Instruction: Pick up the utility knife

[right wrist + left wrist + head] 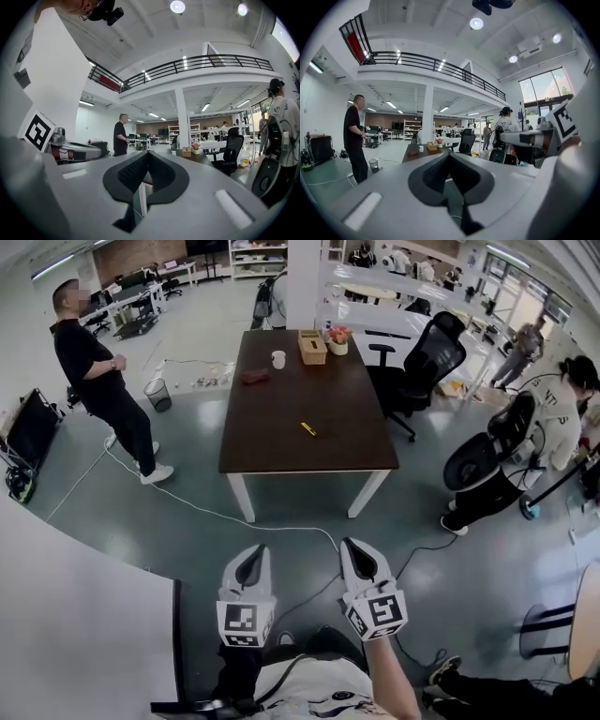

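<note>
Both my left hand-held gripper (253, 557) and right hand-held gripper (354, 551) are closed and empty. A cable (272, 523) crosses the floor ahead (a likely trip), and the utility knife (307, 428) lies well away on the bench (272, 409).

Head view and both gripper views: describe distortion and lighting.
Head view: strong fisheye bends the room, light is even, and the utility knife on the table is tiny but distinct. Left gripper view: circular dark vignette, bright window at right. Right gripper view: same vignette, ceiling lamps blown out.
</note>
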